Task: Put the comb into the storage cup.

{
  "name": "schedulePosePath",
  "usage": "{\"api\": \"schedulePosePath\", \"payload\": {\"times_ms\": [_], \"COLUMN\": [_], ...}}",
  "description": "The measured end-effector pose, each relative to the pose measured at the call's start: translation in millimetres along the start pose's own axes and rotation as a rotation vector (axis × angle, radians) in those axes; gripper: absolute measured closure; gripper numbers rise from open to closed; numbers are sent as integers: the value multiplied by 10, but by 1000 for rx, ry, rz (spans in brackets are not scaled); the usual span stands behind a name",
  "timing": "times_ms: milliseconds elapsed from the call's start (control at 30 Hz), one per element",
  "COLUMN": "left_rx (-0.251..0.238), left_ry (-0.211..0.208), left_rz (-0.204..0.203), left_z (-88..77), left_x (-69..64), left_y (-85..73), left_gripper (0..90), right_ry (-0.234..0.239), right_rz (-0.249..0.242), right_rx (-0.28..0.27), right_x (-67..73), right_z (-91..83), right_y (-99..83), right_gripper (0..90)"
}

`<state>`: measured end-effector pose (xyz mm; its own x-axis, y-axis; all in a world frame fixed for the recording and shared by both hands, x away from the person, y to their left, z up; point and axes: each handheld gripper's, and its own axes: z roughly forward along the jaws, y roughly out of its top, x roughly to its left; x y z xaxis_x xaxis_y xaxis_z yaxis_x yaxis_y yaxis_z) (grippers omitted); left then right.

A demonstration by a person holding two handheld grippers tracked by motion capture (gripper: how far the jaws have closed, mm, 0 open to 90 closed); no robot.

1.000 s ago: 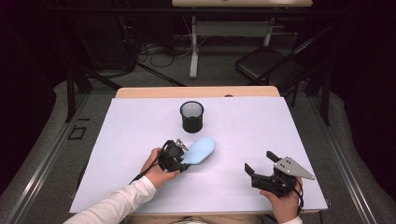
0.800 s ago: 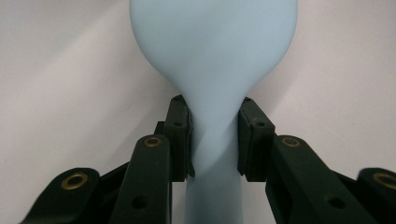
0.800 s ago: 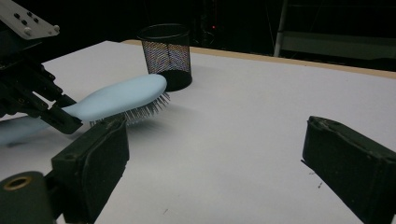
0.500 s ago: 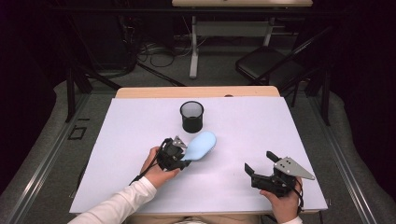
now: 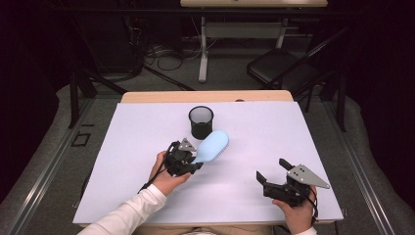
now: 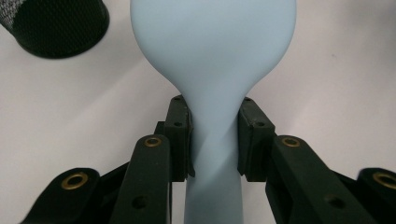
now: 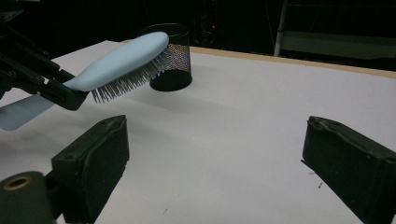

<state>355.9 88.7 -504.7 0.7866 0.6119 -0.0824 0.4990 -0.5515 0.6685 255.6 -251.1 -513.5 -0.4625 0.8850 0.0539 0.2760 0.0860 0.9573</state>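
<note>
A light blue hairbrush (image 5: 213,145) hangs above the white table, bristles down, its head close to a black mesh cup (image 5: 201,122). My left gripper (image 5: 195,159) is shut on the brush's narrow neck. In the left gripper view both pads (image 6: 180,135) press the neck of the brush (image 6: 212,46), and the cup (image 6: 51,23) stands at upper left. My right gripper (image 5: 271,170) rests near the front right edge, open with nothing between its jaws. The right gripper view (image 7: 215,154) looks across at the brush (image 7: 121,58) and the cup (image 7: 175,65) behind it.
A white sheet (image 5: 293,132) covers the table, with a wooden strip along the far edge. Beyond the table are dark floor, cables, a desk frame and a black chair (image 5: 279,66).
The brush head has risen a little and moved closer to the mesh cup in my left gripper. The right gripper has stayed where it was.
</note>
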Motion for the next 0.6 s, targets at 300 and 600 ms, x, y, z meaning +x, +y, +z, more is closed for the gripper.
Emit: {"api": "schedulePosePath", "payload": {"times_ms": [300,600], "left_rx": [-72,-145], "left_ry": [-18,-21], "left_rz": [-11,-18], "left_z": [-68,-162], "left_x": [-28,-35], "left_y": [104,201], "left_gripper": [696,696], "right_ry": [1,3], "right_rz": [1,4], "right_rx": [0,-1], "right_x": [0,3], "right_z": [-1,7], "right_y": [-1,-4], "right_gripper": [69,69]}}
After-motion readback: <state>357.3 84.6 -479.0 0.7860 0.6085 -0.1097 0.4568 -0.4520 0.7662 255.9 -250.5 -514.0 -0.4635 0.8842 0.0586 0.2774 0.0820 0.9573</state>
